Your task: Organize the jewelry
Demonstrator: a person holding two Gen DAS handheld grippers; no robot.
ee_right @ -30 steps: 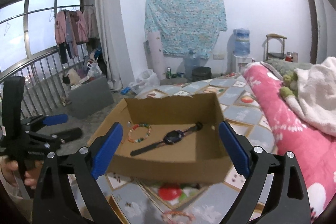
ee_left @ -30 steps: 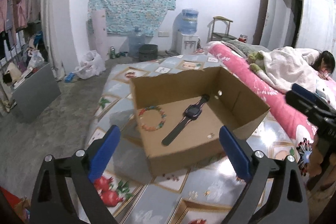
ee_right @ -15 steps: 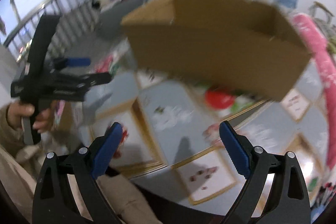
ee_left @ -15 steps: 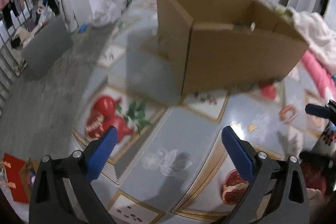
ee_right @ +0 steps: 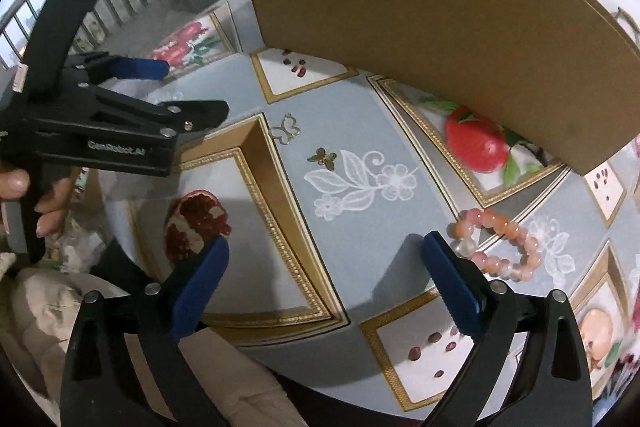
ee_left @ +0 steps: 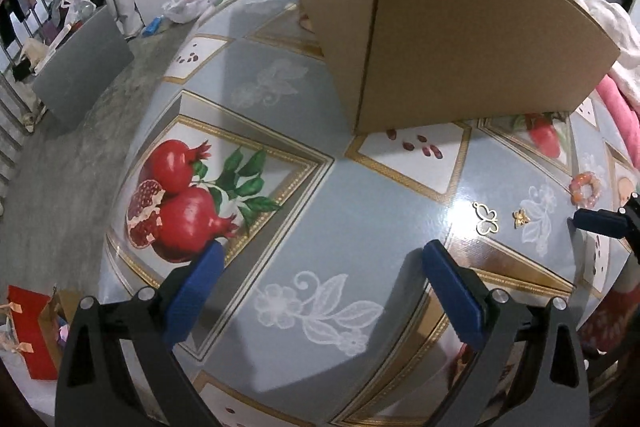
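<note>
Table (ee_left: 304,227): grey-blue cloth w/ gold-framed panels, red pomegranates w/ green leaves, white flower outlines, small dark-red seeds. Cardboard box (ee_left: 460,39): plain brown. Near box, on table: bead bracelet (ee_right: 496,247), pink/peach/clear; two gold butterfly charms, one an outline (ee_right: 285,129), other solid (ee_right: 323,158). Both tongs, left (ee_left: 320,291) and right (ee_right: 324,287): black frames, blue pads. Left of box, floor: grey; red bag (ee_left: 30,331).

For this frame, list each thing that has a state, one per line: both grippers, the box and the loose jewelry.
left gripper: open, nothing between its fingers
right gripper: open, empty, above the tablecloth
cardboard box: upright on the table, contents hidden by its walls
pink bead bracelet: flat on the tablecloth, outside the box
butterfly outline charm: loose on the tablecloth
small gold butterfly: loose beside it, apart
</note>
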